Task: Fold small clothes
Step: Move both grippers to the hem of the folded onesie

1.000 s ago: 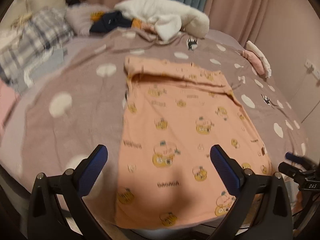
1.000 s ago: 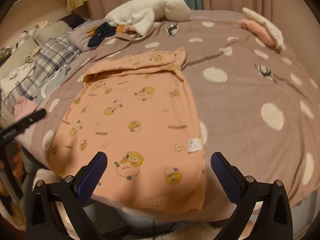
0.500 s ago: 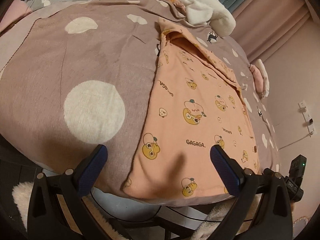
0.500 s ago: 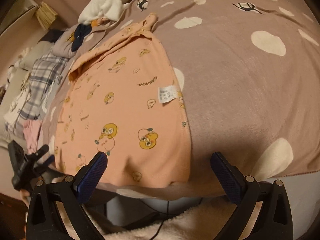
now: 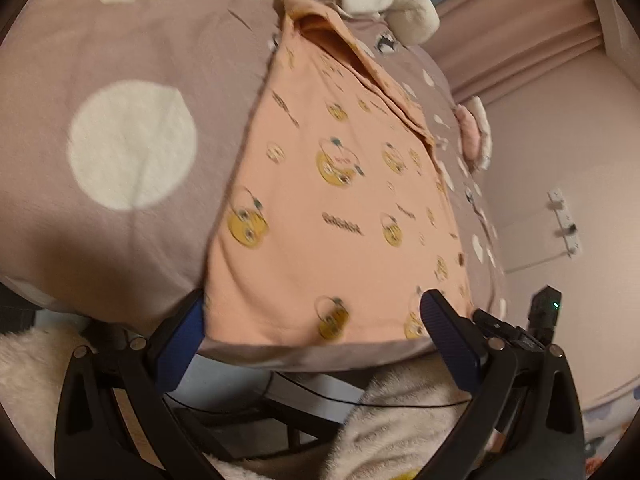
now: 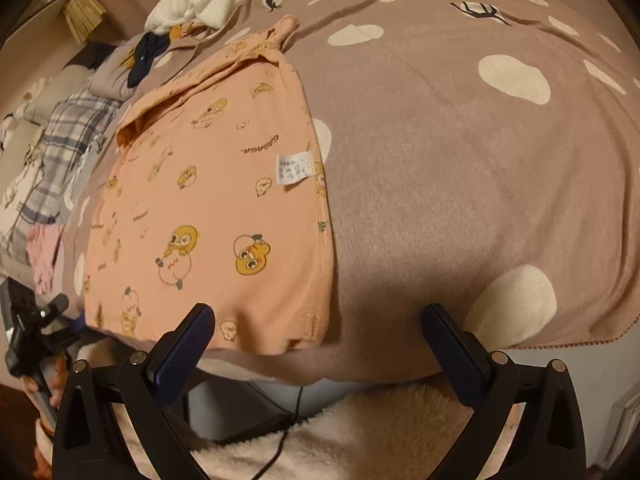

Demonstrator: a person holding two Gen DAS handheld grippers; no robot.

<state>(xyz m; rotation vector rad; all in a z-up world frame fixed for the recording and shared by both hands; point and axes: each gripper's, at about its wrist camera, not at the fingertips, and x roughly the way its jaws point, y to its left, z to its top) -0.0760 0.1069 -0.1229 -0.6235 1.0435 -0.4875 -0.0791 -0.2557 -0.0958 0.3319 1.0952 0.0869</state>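
- The left gripper [image 5: 312, 334] is spread wide, its blue-padded fingers [image 5: 182, 338] straddling the near hem of the peach garment [image 5: 340, 200]; the left pad sits right at the hem's left corner, though actual contact cannot be told.
- The right gripper [image 6: 316, 346] is equally wide open and holds nothing — its left finger [image 6: 184, 350] lies just at the hem near the garment's right corner, its right finger over the bare bedspread [image 6: 460, 168].
- The garment lies flat on the dotted bedspread, its long axis running away from both grippers, hem nearest, folded-over top edge farthest.
- A white care label [image 6: 294, 169] shows by its right edge.
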